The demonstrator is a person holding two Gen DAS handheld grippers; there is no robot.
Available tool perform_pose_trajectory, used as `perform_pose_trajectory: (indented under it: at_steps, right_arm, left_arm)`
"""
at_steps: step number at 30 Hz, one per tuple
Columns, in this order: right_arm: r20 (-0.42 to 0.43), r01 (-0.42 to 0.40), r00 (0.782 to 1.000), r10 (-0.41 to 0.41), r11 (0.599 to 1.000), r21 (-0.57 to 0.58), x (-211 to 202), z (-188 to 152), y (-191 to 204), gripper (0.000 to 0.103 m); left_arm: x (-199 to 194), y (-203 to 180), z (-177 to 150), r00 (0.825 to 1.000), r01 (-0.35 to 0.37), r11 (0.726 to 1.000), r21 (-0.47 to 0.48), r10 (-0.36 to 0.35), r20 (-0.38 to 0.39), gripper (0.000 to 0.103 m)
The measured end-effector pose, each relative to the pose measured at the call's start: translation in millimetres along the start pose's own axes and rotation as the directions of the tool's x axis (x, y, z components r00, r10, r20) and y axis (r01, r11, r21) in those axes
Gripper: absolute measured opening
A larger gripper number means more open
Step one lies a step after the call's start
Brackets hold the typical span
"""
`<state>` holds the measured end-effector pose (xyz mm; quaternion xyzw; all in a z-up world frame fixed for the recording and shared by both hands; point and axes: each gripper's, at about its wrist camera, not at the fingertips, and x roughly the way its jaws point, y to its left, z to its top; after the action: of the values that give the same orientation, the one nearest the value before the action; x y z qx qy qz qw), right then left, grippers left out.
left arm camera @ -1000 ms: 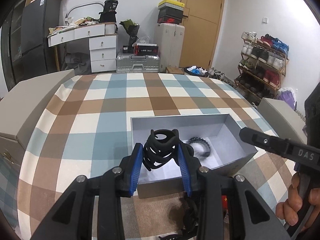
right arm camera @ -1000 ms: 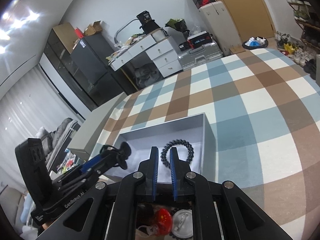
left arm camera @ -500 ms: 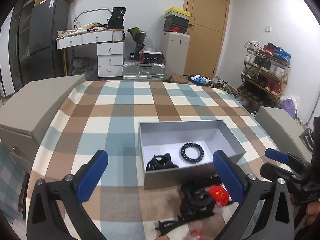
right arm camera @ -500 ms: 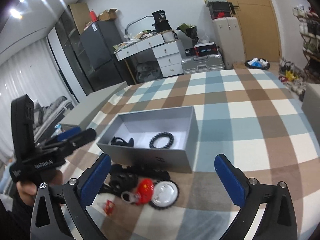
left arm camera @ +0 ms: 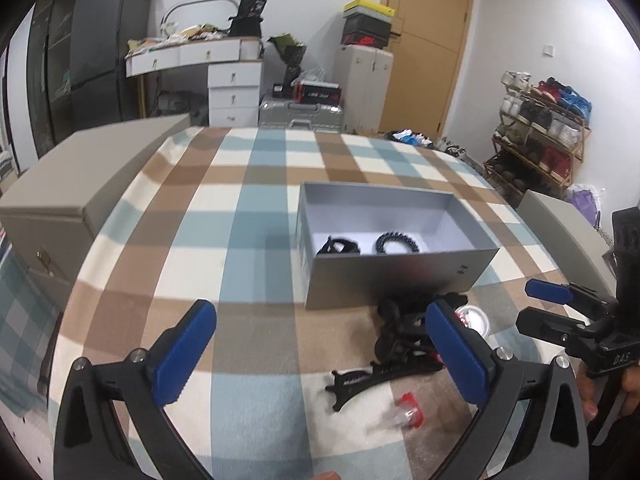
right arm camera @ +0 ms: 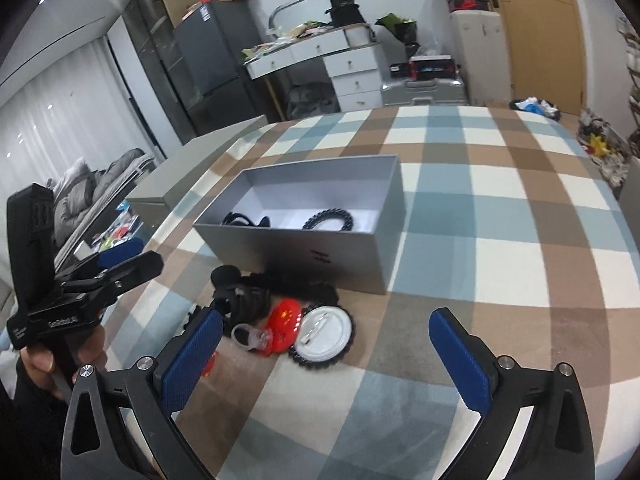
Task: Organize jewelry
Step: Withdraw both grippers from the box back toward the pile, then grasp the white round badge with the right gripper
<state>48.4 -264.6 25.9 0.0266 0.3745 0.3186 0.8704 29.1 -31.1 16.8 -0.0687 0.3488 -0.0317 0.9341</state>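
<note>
A hair claw lay left of a bracelet inside the box. Loose accessories sat before it.

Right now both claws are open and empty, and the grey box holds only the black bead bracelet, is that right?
Not quite. The grey box holds two things: the black bead bracelet and a black hair clip beside it, as the right wrist view shows. The rest stands: left claw and right claw are open and empty.
</note>
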Motion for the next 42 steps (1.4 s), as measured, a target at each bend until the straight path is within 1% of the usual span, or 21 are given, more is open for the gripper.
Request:
perform_pose_trajectory:
  at_steps: [2,7,11,14,17,20,22,25,28,37,38,40,42]
  right_arm:
    - [-0.016,0.002,1.000,-0.002,1.000,0.001,4.4,-1.3,1.0,0.103]
    - [-0.014,0.033,0.999,-0.033,0.999,0.002,6.9,-4.4,-0.3,0.103]
    - [-0.044,0.063,0.997,-0.062,0.998,0.025,11.0,-4.8,-7.8,0.103]
    - [-0.086,0.114,0.990,-0.112,0.993,0.014,18.2,-6.6,-9.2,0.103]
    - [-0.106,0.147,0.984,-0.146,0.989,0.010,23.7,-7.7,-10.4,0.103]
    - [-0.119,0.204,0.973,-0.199,0.979,0.027,27.6,-7.4,-14.0,0.103]
    - [-0.132,0.219,0.968,-0.213,0.975,0.028,29.0,-8.0,-16.2,0.103]
    - [-0.148,0.219,0.966,-0.214,0.976,0.017,30.4,-9.2,-17.6,0.103]
    - [-0.169,0.199,0.966,-0.197,0.980,-0.004,34.2,-11.1,-13.0,0.103]
    - [-0.188,0.267,0.938,-0.291,0.953,-0.143,52.0,-15.9,16.6,0.101]
    - [-0.186,0.273,0.937,-0.297,0.951,-0.143,53.3,-15.3,17.8,0.100]
    - [-0.184,0.269,0.937,-0.295,0.951,-0.155,54.2,-14.7,20.9,0.095]
    - [-0.177,0.255,0.942,-0.285,0.951,-0.172,53.3,-13.9,24.2,0.084]
  left_arm:
    - [-0.9,1.3,-3.0,1.000,0.002,1.000,-0.004,-0.002,-0.009,0.102]
    - [-1.6,2.0,-6.9,1.000,-0.014,1.000,0.003,0.014,-0.017,0.102]
    - [-0.8,1.3,-10.6,1.000,0.004,1.000,0.006,-0.004,-0.030,0.102]
    - [0.7,2.7,-12.7,0.999,-0.002,1.000,0.001,0.002,-0.036,0.102]
    - [0.8,3.5,-15.1,0.999,-0.006,1.000,0.008,0.006,-0.042,0.102]
    - [2.4,4.6,-18.0,0.998,-0.024,1.000,0.012,0.024,-0.052,0.102]
    - [3.3,6.1,-20.9,0.998,-0.022,1.000,0.003,0.023,-0.064,0.102]
    - [3.2,5.8,-24.2,0.997,-0.019,1.000,0.008,0.019,-0.070,0.102]
    - [4.2,4.6,-25.8,0.997,-0.020,1.000,0.016,0.021,-0.076,0.102]
    - [3.1,5.6,-24.5,0.997,-0.017,1.000,0.015,0.018,-0.070,0.102]
    - [3.2,5.7,-24.3,0.997,-0.017,1.000,0.015,0.018,-0.069,0.102]
    - [2.3,6.4,-24.1,0.998,-0.017,1.000,0.014,0.018,-0.065,0.102]
    - [2.9,7.3,-23.5,0.998,-0.020,1.000,0.010,0.021,-0.065,0.102]
